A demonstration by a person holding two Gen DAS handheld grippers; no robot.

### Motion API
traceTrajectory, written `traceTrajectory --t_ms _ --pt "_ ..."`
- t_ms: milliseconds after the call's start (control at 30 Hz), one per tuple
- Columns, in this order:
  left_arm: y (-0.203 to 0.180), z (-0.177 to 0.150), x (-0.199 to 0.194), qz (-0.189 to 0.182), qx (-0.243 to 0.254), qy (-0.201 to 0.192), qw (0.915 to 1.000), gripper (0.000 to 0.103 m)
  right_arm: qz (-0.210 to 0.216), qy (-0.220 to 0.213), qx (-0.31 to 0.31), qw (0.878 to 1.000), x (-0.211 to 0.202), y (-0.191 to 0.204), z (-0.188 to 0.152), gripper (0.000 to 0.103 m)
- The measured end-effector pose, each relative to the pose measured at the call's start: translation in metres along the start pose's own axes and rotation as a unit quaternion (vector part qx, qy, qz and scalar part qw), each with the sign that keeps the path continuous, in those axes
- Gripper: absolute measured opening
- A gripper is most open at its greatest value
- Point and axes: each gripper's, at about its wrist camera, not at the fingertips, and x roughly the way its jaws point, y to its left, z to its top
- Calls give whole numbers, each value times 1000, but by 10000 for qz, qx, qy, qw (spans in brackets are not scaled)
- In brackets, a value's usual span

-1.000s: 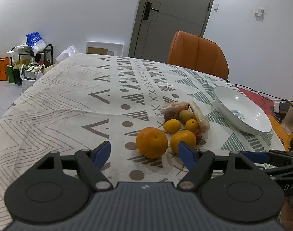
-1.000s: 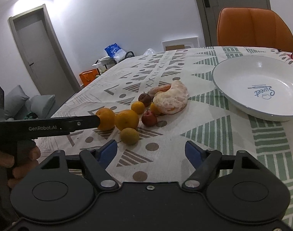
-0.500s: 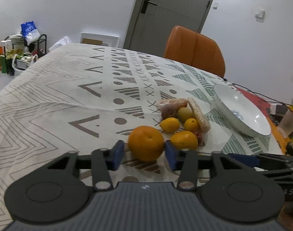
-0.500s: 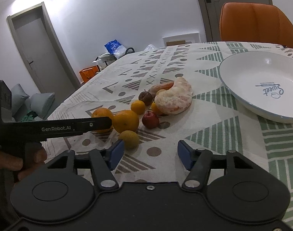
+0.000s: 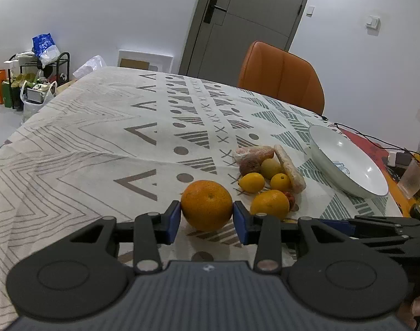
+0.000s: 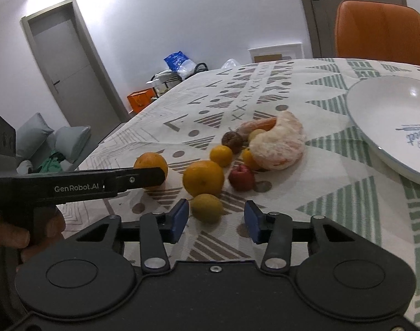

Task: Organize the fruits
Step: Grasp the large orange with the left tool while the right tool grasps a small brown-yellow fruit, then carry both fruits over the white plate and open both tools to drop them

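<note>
Left gripper (image 5: 207, 218) clenched on large orange (image 5: 207, 205), near on surface (image 5: 99, 143); right gripper (image 6: 215, 222) released around small yellow-green fruit (image 6: 207, 207). Farther right, white bowl (image 5: 347, 165). Could squirt loose if squeezed off-centre.

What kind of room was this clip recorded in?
Likely a home dining area: a table under a patterned tablecloth, an orange chair pulled up to it, and a cluttered shoe rack against the wall.

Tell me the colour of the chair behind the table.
Orange. The chair shows best in the left wrist view.
</note>
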Motion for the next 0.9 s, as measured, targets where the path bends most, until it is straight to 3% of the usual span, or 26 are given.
traceTrajectory --t_ms 100,233,900 --pt "1 0 -2 20 -10 -5 10000 40 43 18 -33 10000 4 4 0 44" --pt "2 0 -3 34 -25 -14 10000 40 129 52 -66 9999 8 5 0 26" --pt "-42 10 1 -196 448 -155 9987 40 -390 -479 182 9979 -31 -27 3 25"
